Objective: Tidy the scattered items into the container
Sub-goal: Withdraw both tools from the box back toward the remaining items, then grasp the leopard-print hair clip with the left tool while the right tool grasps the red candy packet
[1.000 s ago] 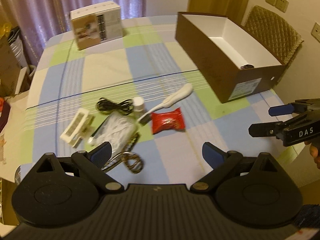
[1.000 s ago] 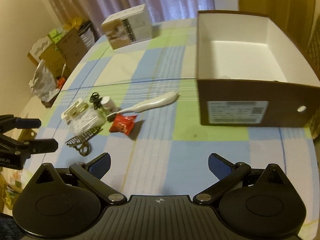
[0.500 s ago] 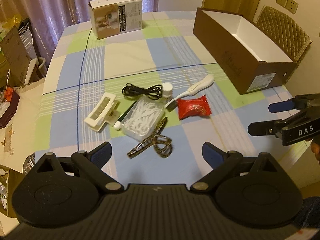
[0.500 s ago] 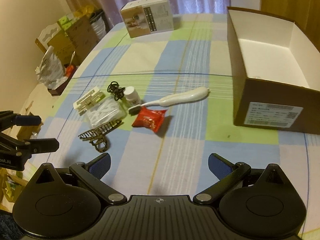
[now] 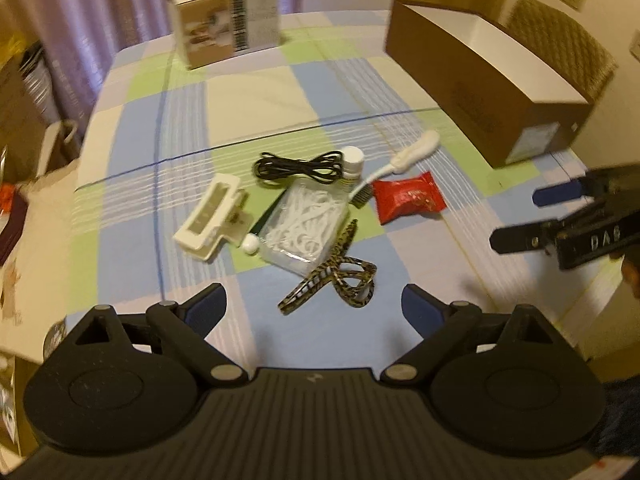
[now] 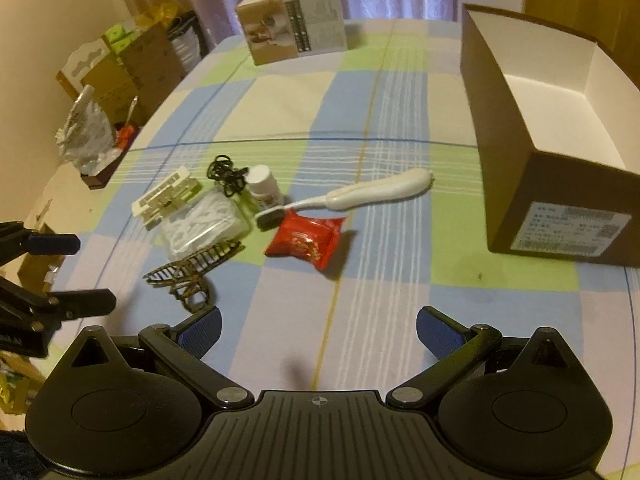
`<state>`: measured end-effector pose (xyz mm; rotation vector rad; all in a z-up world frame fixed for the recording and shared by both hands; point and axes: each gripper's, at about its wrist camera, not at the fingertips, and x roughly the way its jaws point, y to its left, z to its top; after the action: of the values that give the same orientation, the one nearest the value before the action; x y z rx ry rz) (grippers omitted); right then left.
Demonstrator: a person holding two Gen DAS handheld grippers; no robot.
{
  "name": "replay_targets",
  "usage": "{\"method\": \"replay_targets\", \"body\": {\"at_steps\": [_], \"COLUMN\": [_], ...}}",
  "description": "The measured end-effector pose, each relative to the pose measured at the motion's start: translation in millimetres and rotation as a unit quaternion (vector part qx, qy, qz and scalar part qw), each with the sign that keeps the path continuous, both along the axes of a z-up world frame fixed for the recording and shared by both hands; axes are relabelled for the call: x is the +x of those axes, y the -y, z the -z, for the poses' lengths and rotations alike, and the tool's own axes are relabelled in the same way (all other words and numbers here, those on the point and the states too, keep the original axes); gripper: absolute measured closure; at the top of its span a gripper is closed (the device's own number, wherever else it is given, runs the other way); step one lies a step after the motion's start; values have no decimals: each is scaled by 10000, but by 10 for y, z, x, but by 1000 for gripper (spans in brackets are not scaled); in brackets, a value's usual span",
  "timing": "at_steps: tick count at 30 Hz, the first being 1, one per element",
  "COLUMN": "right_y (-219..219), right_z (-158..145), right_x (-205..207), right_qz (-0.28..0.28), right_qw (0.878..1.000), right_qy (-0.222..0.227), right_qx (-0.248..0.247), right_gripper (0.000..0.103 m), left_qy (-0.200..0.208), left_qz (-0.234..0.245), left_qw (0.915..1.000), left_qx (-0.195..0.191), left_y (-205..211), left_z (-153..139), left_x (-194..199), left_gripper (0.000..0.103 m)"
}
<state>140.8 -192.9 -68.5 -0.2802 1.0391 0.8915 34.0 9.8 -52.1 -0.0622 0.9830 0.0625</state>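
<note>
1. My left gripper (image 5: pixel 314 306) hangs above the near edge of the checked tablecloth (image 5: pixel 256 96), jaws spread wide with nothing between them.
2. My right gripper (image 6: pixel 318 330) is spread just as wide and empty, over the cloth near the table's front edge.
3. The scattered items sit in one loose cluster mid-table, well apart from the brown cardboard box (image 6: pixel 516 168), which stands open at the right with a white inside.
4. Nearest my left gripper lies the tortoiseshell hair claw (image 5: pixel 332 276), touching the clear pack of white floss picks (image 5: pixel 304 224).
5. Left of that pack lies a cream clip (image 5: pixel 210 216); behind it a coiled black cable (image 5: pixel 298 168) and a small white bottle (image 5: pixel 353 164) on its side.
6. The white toothbrush (image 6: pixel 360 196) lies slantwise, bristle end by the bottle, handle pointing toward the box.
7. The red snack packet (image 6: pixel 306 236) lies just in front of the toothbrush head.
8. A printed carton (image 6: pixel 292 36) stands at the far side of the table, near the curtain.
</note>
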Motion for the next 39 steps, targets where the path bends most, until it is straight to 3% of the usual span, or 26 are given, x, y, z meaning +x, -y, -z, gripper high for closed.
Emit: {"method": "replay_targets", "body": {"at_steps": [7,17,27,31,39], "right_y": [224,530,618,669,604], "right_z": [67,147,176,176,192], "right_x": [117,257,350,385,434], "right_qz": [427,829,767,747,525], "right_qw": [9988,9954,9955,9956,9975], "right_qy": [-14,-150,-187,-187,-227], "right_qx": [-220,-457,-527,-540,-416], "right_gripper": [2,2,2,2,2], "left_qy": [-24,-570,-326,-301,-273], "left_qz": [786,722,489,548,777], "left_qw": [9969,9941,9975,9978,9963], "left_qx": [26,-572,-384,-226,-255], "left_y": [90,94,220,269,438], "left_z": [341,679,686,730,687], "left_x": [263,379,557,612,442], "left_gripper": [18,49,50,65,65]}}
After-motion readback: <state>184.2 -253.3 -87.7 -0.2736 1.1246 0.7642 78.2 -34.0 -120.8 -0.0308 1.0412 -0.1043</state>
